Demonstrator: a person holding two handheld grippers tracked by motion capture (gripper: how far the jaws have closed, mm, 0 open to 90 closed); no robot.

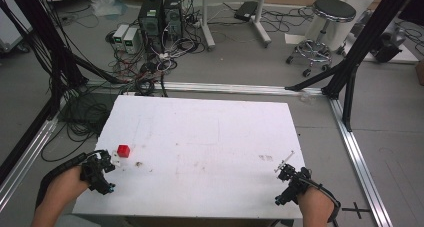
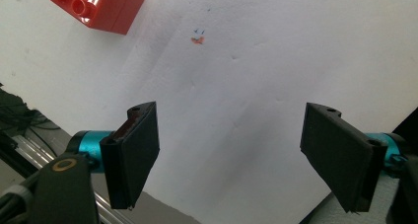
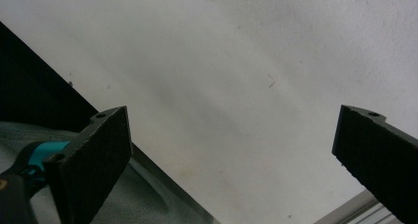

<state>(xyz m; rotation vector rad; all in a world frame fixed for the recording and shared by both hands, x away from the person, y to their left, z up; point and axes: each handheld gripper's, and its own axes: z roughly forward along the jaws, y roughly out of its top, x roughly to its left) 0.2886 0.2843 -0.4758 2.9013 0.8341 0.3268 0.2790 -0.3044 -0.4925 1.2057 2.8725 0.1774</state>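
Note:
A small red toy brick (image 1: 123, 151) lies near the left edge of the white table (image 1: 210, 137). In the left gripper view the same red brick (image 2: 96, 7) sits at the upper left, studs up, well beyond the jaws. My left gripper (image 1: 102, 168) hovers just left of and nearer than the brick, open, nothing between its jaws (image 2: 229, 155). My right gripper (image 1: 286, 174) is held over the table's front right corner, also open and empty (image 3: 231, 155).
The table's left edge and a metal frame rail (image 2: 29, 140) lie close under the left gripper. The front right table edge (image 3: 162, 169) runs beneath the right gripper. Beyond the table are cables, computer boxes (image 1: 160, 17) and a stool (image 1: 320, 32) on the floor.

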